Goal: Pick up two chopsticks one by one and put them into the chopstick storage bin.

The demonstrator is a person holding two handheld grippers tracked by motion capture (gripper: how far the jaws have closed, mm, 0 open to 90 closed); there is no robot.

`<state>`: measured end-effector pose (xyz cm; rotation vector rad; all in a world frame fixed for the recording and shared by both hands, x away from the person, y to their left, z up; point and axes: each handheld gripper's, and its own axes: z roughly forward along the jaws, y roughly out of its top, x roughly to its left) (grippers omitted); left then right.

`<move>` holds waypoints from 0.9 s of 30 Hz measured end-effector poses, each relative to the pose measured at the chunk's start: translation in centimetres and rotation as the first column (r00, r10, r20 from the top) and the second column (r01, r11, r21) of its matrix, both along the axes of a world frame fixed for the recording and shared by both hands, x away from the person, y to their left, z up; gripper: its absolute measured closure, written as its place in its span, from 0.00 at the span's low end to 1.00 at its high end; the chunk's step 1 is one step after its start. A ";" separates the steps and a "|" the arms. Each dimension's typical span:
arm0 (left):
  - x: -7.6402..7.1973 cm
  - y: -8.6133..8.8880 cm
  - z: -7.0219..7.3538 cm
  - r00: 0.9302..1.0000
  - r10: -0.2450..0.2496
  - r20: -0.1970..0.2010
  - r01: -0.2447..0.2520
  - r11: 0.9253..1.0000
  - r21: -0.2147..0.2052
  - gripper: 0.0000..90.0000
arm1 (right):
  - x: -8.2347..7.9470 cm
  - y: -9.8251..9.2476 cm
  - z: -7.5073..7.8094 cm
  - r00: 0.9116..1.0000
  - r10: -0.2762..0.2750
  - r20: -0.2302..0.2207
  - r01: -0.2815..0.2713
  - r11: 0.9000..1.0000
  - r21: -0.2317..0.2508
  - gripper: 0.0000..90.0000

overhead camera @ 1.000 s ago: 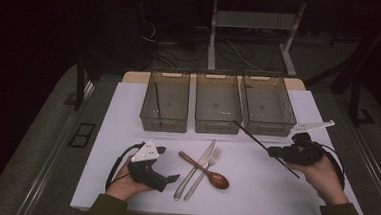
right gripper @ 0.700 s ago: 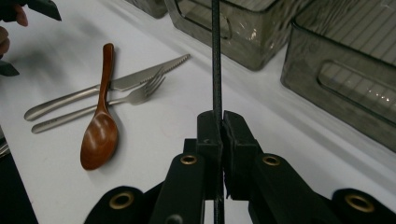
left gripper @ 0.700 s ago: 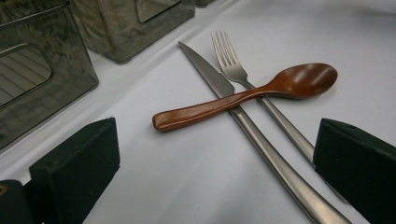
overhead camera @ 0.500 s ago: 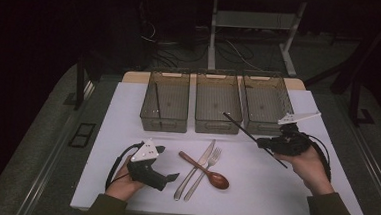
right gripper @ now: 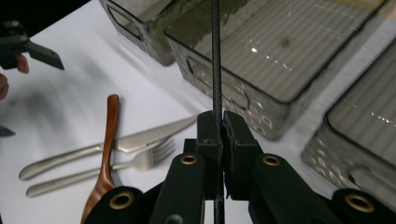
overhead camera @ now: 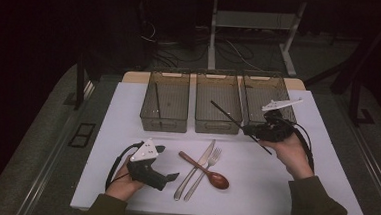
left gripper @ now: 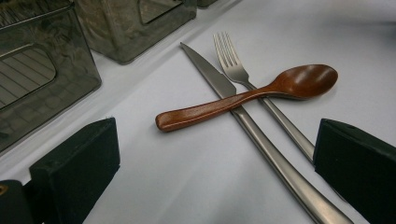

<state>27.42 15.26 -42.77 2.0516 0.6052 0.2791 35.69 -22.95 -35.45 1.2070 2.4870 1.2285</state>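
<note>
right gripper (right gripper: pixel 218 135) clamped on black chopstick (right gripper: pixel 215 56)

White table (overhead camera: pixel 128 108) carried three grey bins (overhead camera: pixel 219 103) side by side at the far edge; near the front lay knife (overhead camera: pixel 194 169), fork (overhead camera: pixel 203 172), wooden spoon (overhead camera: pixel 205 171) across both.

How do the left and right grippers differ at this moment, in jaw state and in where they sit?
The left gripper has its jaws spread wide with nothing between them; the right gripper has its jaws shut on a thin black stick. The left gripper sits low at the table's near edge, aimed at the wooden spoon, knife and fork; the right gripper is near the right bin. Each is held in one hand.
</note>
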 end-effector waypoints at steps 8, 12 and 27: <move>-0.1 0.0 0.1 1.000 -0.003 0.005 0.003 1.000 0.003 0.00 | 2.0 2.6 0.2 1.000 0.000 0.000 0.000 1.000 -0.011 0.96; -0.1 0.0 0.2 1.000 -0.001 0.008 0.001 1.000 -0.006 0.00 | 2.9 3.8 0.3 1.000 -0.002 -0.006 0.002 1.000 -0.021 0.96; -0.2 -0.1 0.2 1.000 -0.010 0.019 0.010 1.000 -0.004 0.00 | 5.9 8.5 0.6 1.000 -0.006 -0.015 0.005 0.999 -0.038 0.96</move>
